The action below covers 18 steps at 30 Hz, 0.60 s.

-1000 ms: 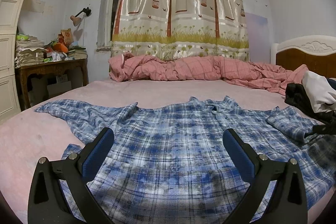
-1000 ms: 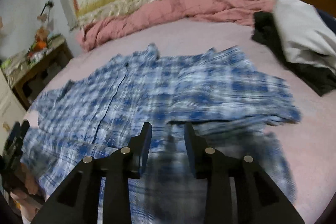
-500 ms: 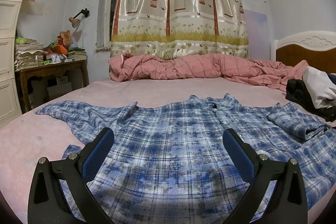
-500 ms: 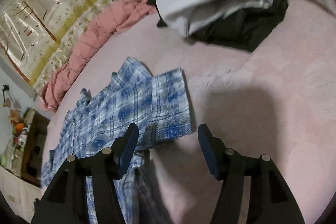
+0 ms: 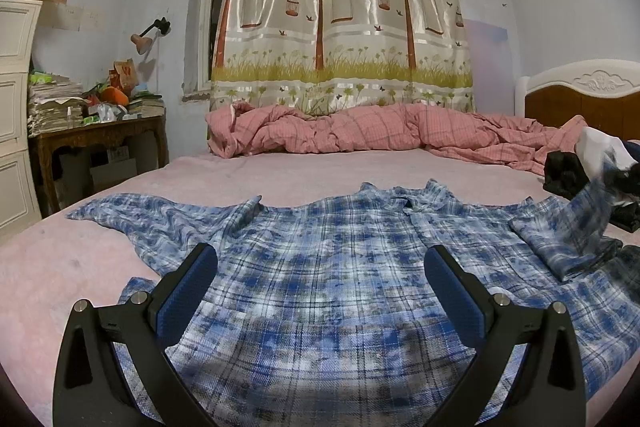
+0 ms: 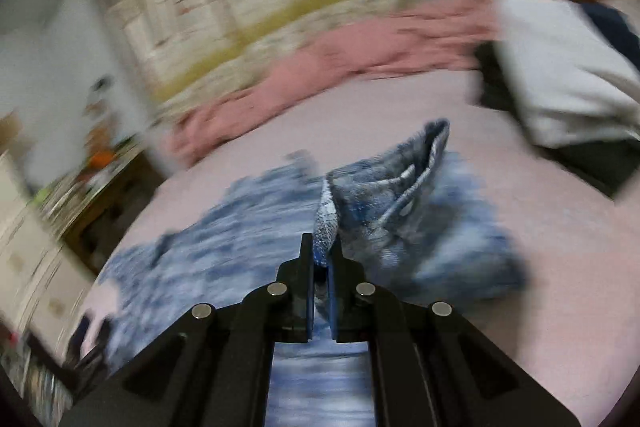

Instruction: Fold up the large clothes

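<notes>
Visibility: the right wrist view is heavily smeared by motion; the curtain, the far furniture and most of the shirt body read only as streaks. In the left wrist view the right edge is blurred where a lifted strip of fabric crosses in front of a dark garment (image 5: 568, 173) and a white garment (image 5: 596, 149), both cut off by the frame. The lower hem of the shirt is hidden behind the left gripper's frame.

Task item: a blue plaid shirt (image 5: 320, 267) lies spread flat on the bed (image 5: 280, 175), collar toward the far side, one sleeve (image 5: 160, 219) stretched out to the left. Its other sleeve (image 6: 384, 195) is raised off the bed at the right.

Grippers: the left gripper (image 5: 320, 275) hangs low over the shirt body with its blue-padded fingers (image 5: 188, 291) wide apart and nothing between them. The right gripper (image 6: 321, 259) has its fingers together, clamped on an edge of that raised sleeve; the cloth stands up from the tips and drapes away to the right.

Surface and room: the bed carries a pink cover. A rumpled pink checked quilt (image 5: 360, 135) runs along its far edge, below a tree-printed curtain (image 5: 340, 7). A white and brown headboard (image 5: 580, 99) stands at the right. At the left, a dark wooden counter (image 5: 100, 137) holds stacked papers and clutter, with a wall lamp (image 5: 144, 39) above it and white drawers (image 5: 14, 107) beside it.
</notes>
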{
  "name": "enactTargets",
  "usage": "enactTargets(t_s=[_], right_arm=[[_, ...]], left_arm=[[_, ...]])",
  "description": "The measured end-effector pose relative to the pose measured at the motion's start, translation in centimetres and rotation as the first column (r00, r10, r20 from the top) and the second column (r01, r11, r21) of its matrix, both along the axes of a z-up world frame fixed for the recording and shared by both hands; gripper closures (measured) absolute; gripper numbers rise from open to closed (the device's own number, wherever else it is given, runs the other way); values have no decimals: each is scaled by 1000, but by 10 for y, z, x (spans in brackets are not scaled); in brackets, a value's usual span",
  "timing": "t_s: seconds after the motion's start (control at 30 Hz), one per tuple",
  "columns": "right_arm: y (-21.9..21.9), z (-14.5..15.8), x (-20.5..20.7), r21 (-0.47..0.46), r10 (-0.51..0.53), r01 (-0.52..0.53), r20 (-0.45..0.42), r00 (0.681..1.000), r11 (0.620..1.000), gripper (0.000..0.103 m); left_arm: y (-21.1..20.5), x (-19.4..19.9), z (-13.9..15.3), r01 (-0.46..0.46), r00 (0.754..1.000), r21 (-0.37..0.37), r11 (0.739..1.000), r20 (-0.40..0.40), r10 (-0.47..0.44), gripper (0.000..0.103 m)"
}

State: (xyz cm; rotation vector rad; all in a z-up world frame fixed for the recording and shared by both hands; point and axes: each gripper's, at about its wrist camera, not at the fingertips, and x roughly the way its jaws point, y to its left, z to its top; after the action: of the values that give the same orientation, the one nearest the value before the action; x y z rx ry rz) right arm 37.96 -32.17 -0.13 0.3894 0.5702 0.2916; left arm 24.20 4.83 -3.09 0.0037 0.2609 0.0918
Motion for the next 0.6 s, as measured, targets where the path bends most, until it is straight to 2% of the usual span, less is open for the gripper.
enactTargets(t_s=[0.1,0.17,0.27,0.4,0.43,0.47,0.5,0.53,0.6], right_arm=[[51,-2,-2,-11,157,-157,-18,987,988,97],[80,-14,-2,-43,205,-207,-47,978,977,97],[115,-41,7,-54,245,-253,-123,962,966,97],[118,-64,9,-28,212,-221,-187,959,975,95],[115,-65,4,-36,197,-207,-174,965,978,88],[108,-62,-4,-54,170,-179,-148,974,982,81],[101,-60,-14,-78,134,-144,-117,984,986,62],[94,-56,-26,-101,103,-112,-88,991,989,49],[77,-45,-53,-167,28,-28,-2,1000,986,49]], left_arm=[[-1,-1,0,-1,1000,-4,1000,7,1,0],[0,-1,1,-2,1000,-9,1000,11,2,0],[1,-1,1,-3,1000,-17,1000,13,3,0],[2,-1,1,7,1000,-29,1000,7,-7,0],[2,0,1,29,1000,-38,999,-1,-30,0],[2,3,3,92,995,-59,994,-25,-93,0],[1,6,5,150,986,-83,985,-53,-155,1],[-1,9,6,204,973,-115,972,-83,-214,3],[-9,16,9,263,947,-193,945,-136,-291,10]])
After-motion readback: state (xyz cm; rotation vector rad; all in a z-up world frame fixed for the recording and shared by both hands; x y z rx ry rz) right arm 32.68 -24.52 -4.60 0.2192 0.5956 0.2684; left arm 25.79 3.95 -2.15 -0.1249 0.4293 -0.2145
